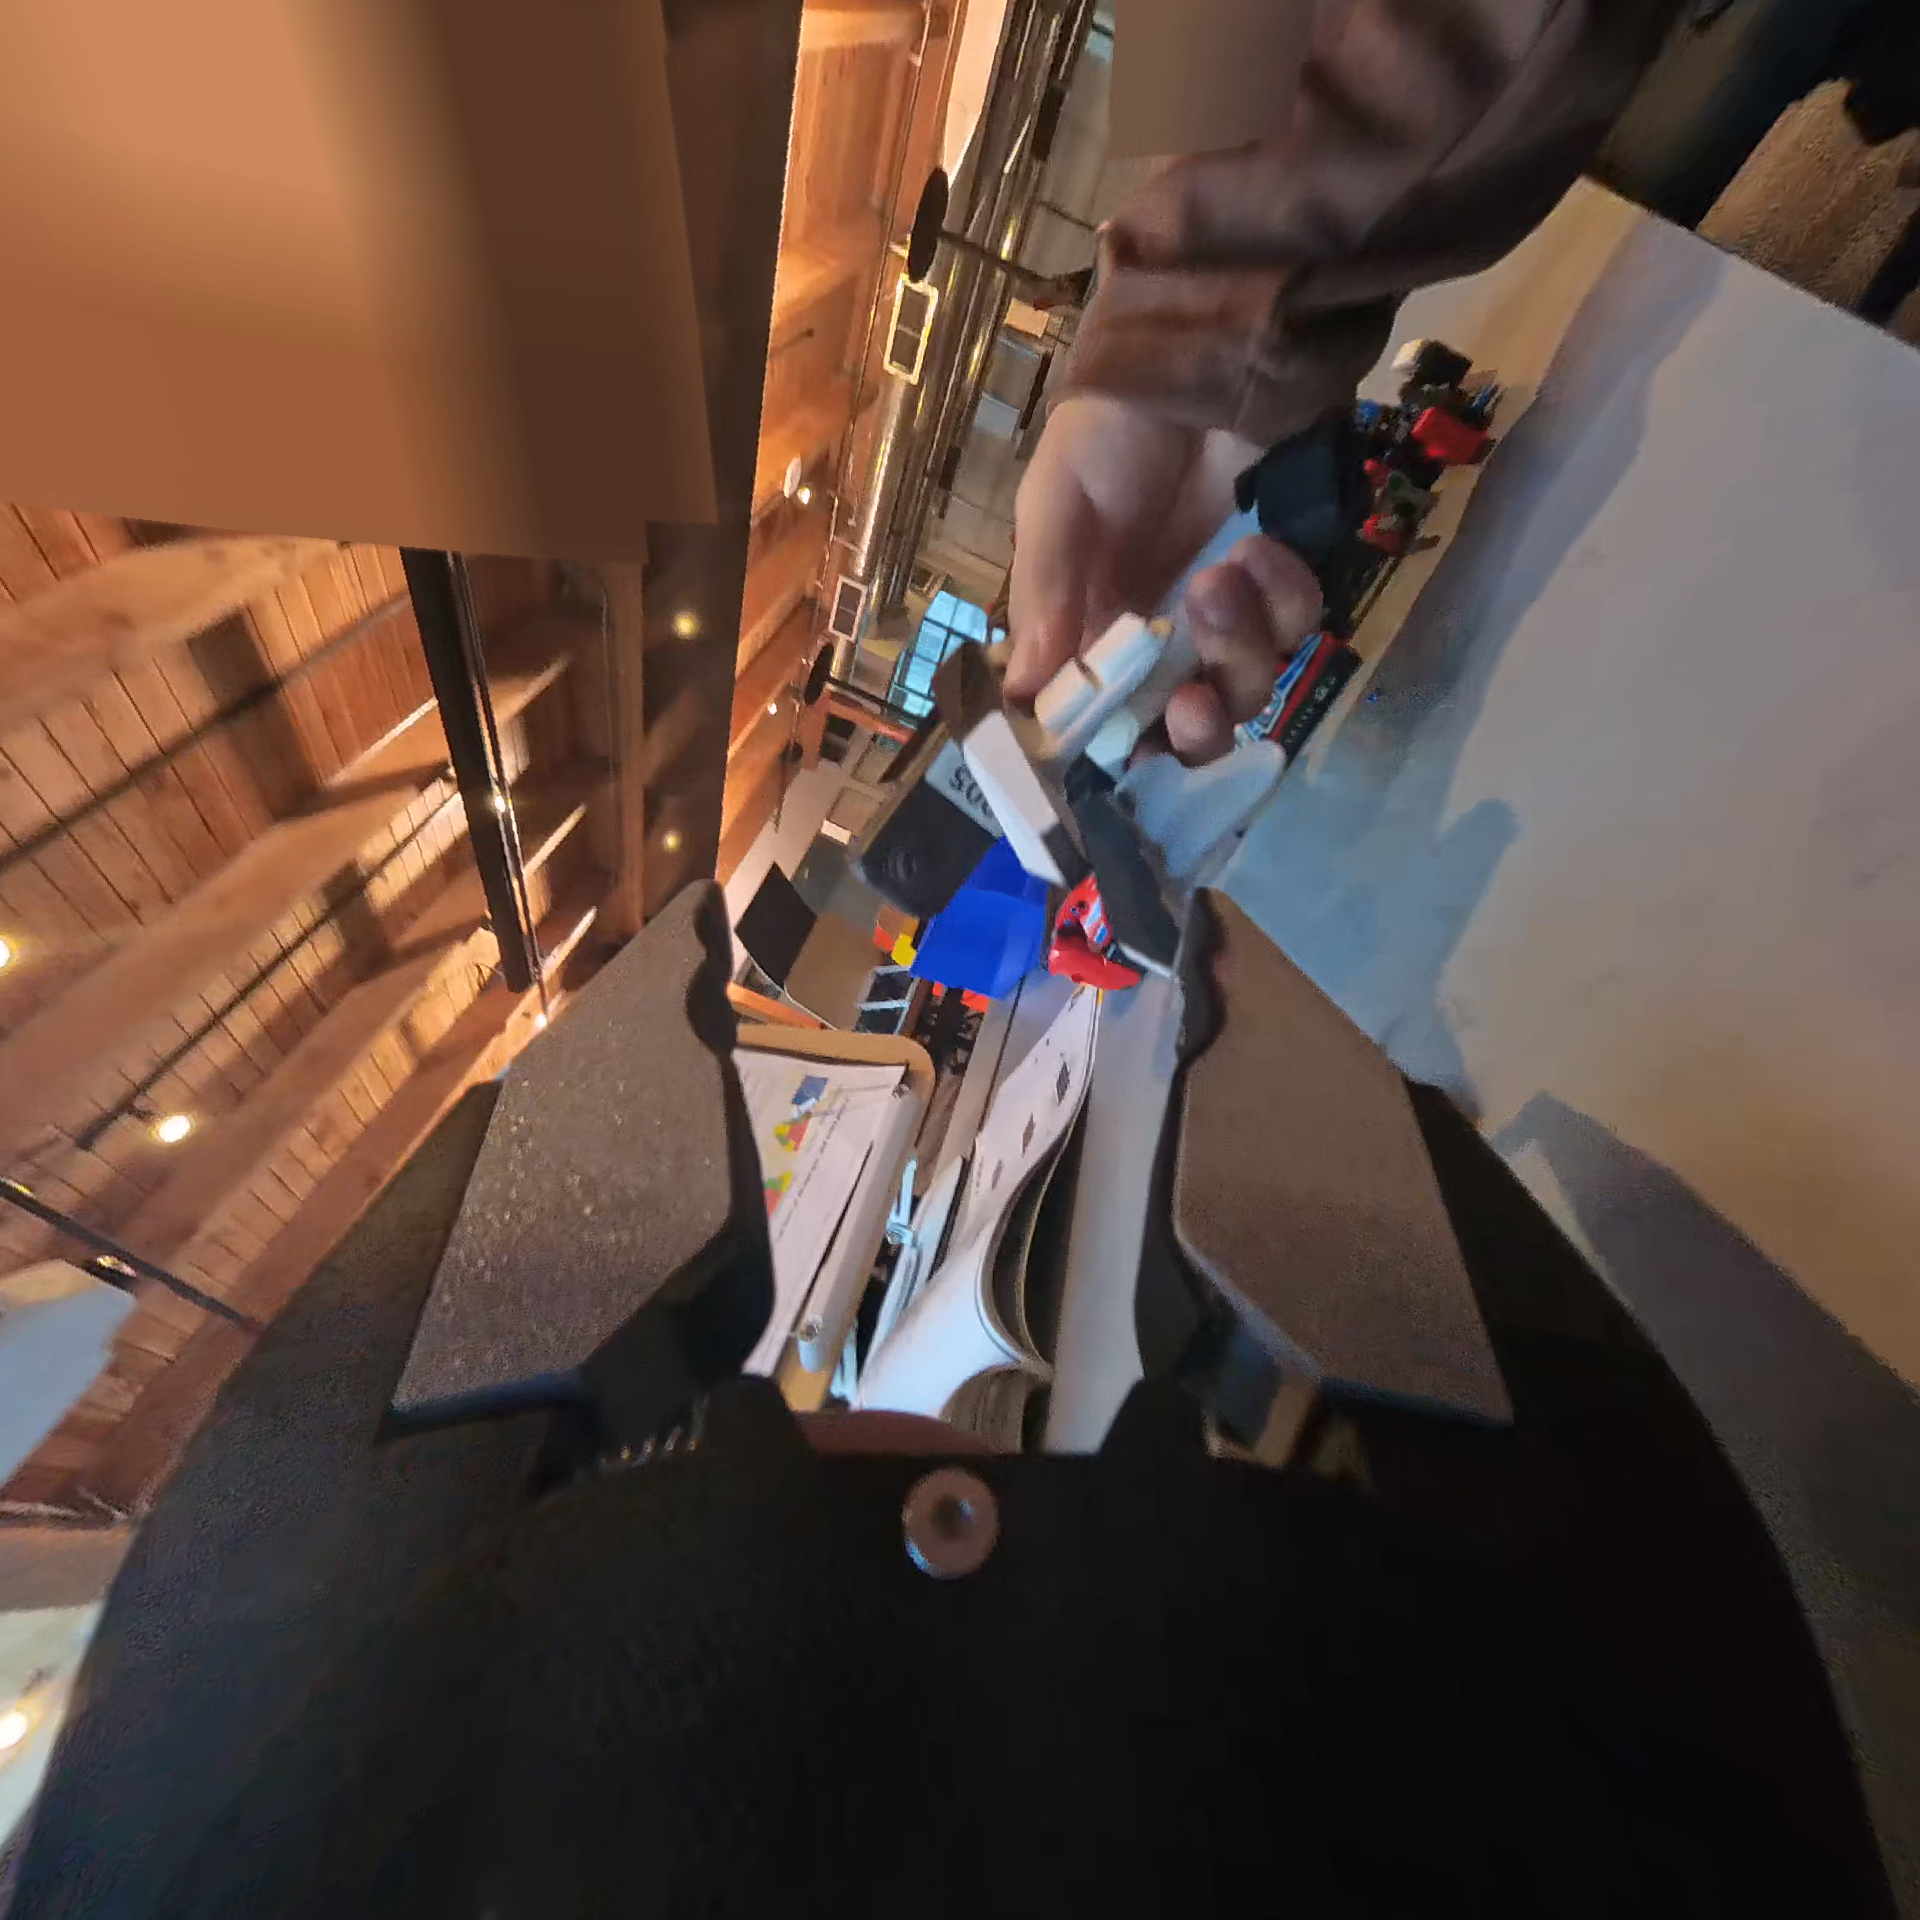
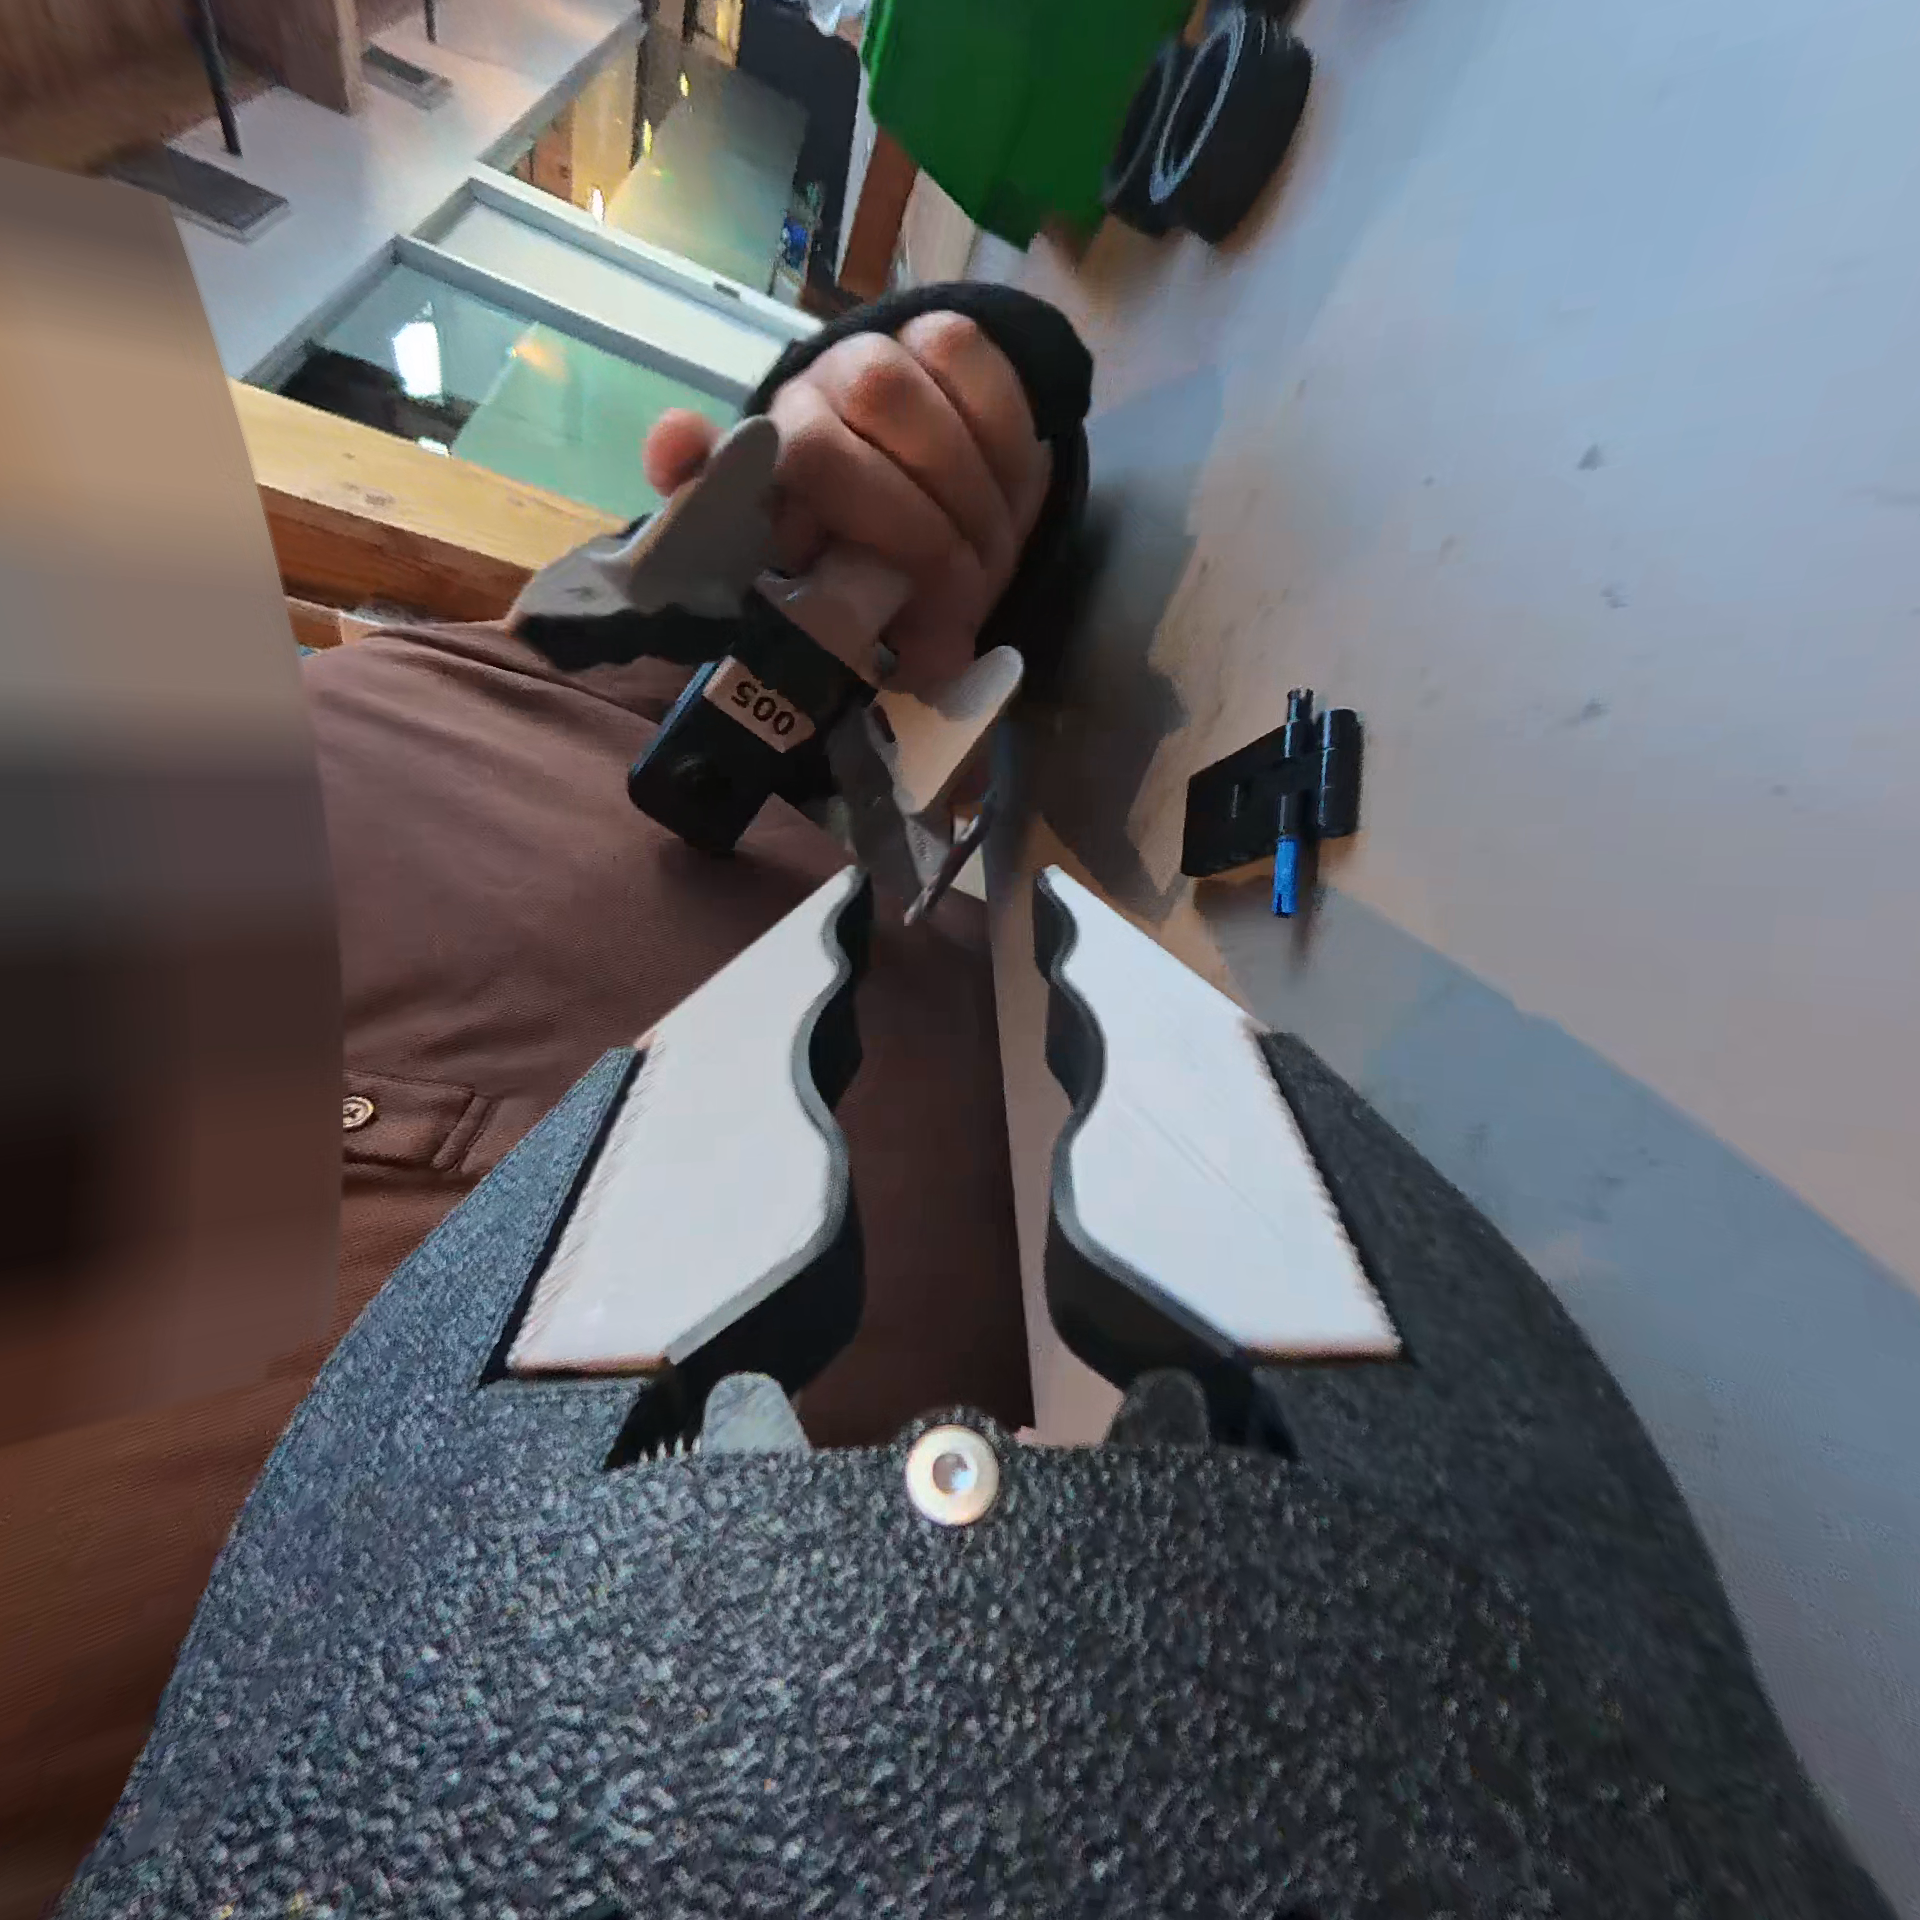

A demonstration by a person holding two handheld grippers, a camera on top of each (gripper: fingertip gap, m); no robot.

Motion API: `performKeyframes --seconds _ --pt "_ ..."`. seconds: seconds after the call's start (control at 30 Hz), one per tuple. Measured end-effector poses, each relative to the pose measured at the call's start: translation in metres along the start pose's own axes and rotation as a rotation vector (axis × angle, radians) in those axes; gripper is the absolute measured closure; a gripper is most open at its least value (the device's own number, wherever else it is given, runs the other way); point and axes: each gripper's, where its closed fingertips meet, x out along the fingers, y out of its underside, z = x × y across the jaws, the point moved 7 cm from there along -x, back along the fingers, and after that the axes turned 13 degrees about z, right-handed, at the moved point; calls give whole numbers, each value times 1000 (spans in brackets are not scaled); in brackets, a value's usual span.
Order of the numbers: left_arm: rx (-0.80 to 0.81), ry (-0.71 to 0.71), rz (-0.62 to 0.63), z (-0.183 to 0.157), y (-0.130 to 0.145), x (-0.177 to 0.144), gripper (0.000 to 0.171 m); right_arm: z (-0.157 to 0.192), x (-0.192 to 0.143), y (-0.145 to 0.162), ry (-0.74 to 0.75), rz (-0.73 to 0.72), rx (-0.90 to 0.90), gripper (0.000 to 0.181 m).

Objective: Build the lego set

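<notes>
Both grippers are held up off the table and face each other. My left gripper (image 1: 956, 935) has dark fingers, is open and holds nothing. My right gripper (image 2: 954, 883) has white fingers, is open and empty. Each shows in the other's view, held by a hand: the right gripper (image 1: 1081, 790), the left gripper (image 2: 790, 665). A black Lego piece with a blue pin (image 2: 1273, 800) lies on the white table (image 2: 1610, 520). A partly built red and black Lego model (image 1: 1418, 457) stands on the table farther off. A small red Lego part (image 1: 1086, 935) lies beyond the left fingertips.
An open instruction booklet (image 1: 1029, 1174) lies by the table edge. A blue bin (image 1: 982, 935) stands behind it. A green bin (image 2: 987, 104) and black tyres (image 2: 1205, 125) sit at the table's far end. The person's brown shirt (image 2: 571, 883) is close by.
</notes>
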Motion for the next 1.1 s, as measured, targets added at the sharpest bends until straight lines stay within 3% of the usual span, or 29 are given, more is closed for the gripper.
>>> performKeyframes --seconds 0.3,0.7,0.8,1.1 --pt "72 -12 -27 -4 -6 -3 89 -6 17 -9 -83 76 44 164" --pt "95 -35 -44 -1 -8 -7 93 -8 22 -9 -101 106 68 157" --pt "94 -33 -43 -1 -8 -8 93 -6 26 -10 -126 118 51 179" --pt "24 -34 -2 3 0 -6 100 7 13 -17 -109 34 -31 181"
